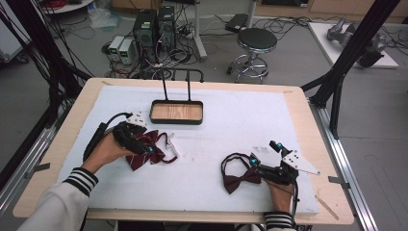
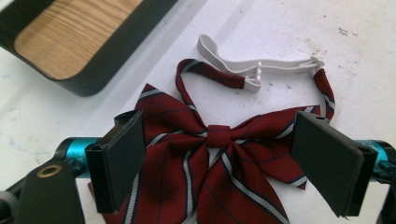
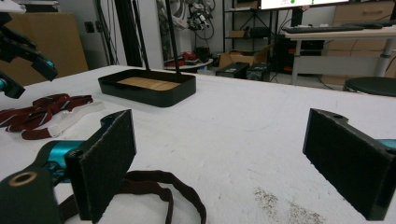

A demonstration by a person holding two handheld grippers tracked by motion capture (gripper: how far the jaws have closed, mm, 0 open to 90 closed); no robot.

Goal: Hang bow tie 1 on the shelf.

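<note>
High view is showing a person's two hands working over a white mat (image 1: 231, 125) on a wooden table (image 1: 308, 144). The left gripper (image 1: 150, 150) is hovering low over a striped burgundy bow tie (image 1: 159, 153) at the mat's left side, just in front of a black tray with a wooden floor (image 1: 176, 112). The right gripper (image 1: 253, 163) is sitting at the mat's right side, beside a plain dark red bow tie (image 1: 239, 180) whose dark strap is looping toward the tray.

Left gripper view is looking straight down the jaws, which are standing wide apart, one over each wing of the striped bow tie (image 2: 219, 154). The central knot is lying between the pads (image 2: 123, 154), and neither pad is visibly pressing the fabric, so nothing is being gripped. The tie's neck strap is curling beyond the bow, joined to a white plastic clasp (image 2: 254, 74) that is resting on the mat (image 2: 327, 32). A corner of the tray (image 2: 116, 56) is showing at the upper left.

Right gripper view is showing its own jaws spread wide with bare mat (image 3: 243, 130) between them. The loop of the plain tie's strap (image 3: 159, 186) is lying near the left pad (image 3: 105, 163), though I cannot tell whether they are touching. Farther off, the tray (image 3: 154, 88) is standing near the mat's far edge, and the striped tie (image 3: 42, 112) is lying well to the left under the left gripper (image 3: 23, 63).
</note>
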